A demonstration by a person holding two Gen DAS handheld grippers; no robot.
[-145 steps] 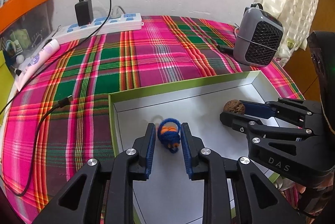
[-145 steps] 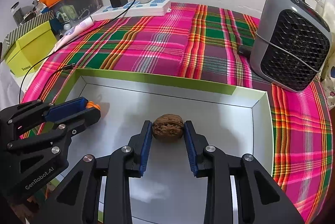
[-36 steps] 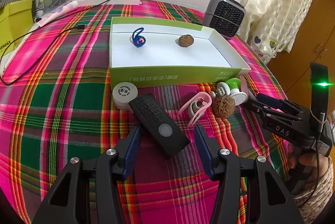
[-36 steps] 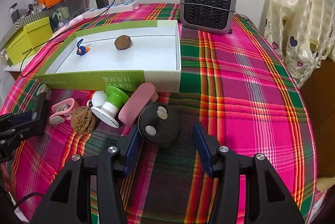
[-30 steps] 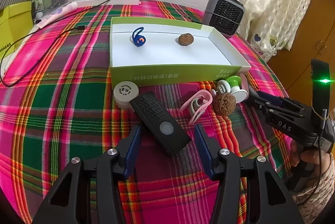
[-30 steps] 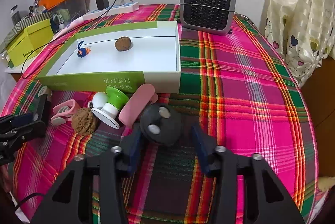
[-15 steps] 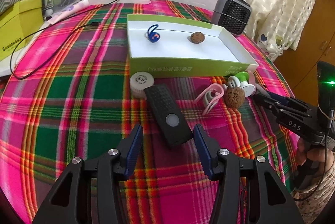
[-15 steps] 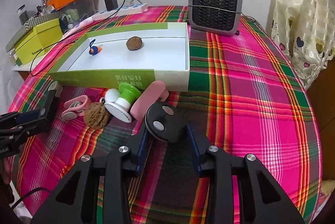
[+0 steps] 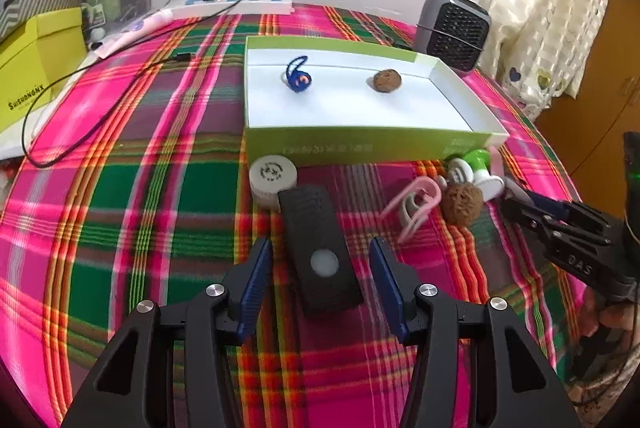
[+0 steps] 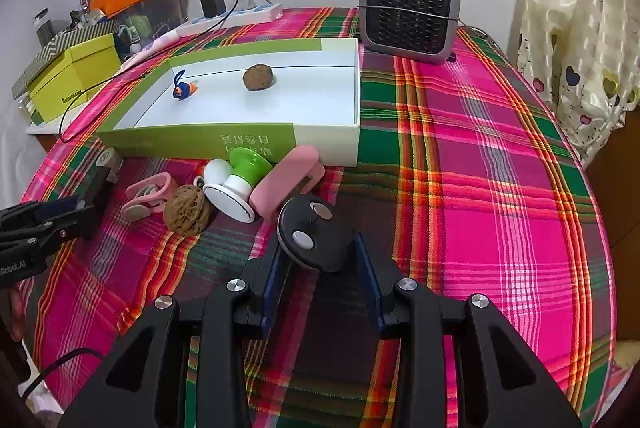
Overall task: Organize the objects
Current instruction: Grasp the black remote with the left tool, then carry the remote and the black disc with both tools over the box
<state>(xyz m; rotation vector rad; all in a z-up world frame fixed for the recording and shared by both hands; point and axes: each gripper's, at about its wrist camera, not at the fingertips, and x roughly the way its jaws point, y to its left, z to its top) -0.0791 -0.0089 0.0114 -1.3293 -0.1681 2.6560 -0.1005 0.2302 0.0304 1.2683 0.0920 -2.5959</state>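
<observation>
Two items already lie in the white tray (image 9: pixel 460 96): a blue clip (image 9: pixel 298 78) and a walnut (image 9: pixel 387 81), both well ahead of the grippers. Outside, just before the tray's front wall, wait a white cap (image 9: pixel 273 173), a pink clip (image 9: pixel 414 204), a second walnut (image 9: pixel 462 203), a green-and-white knob (image 10: pixel 240 184) and a pink case (image 10: pixel 290 182). The left gripper (image 9: pixel 320 278) stands wide around a black remote (image 9: pixel 318 248), its pads clear of it. The right gripper (image 10: pixel 318 270) is clamped narrow on a round black device (image 10: pixel 314 232). By this count, most of the sorting remains.
</observation>
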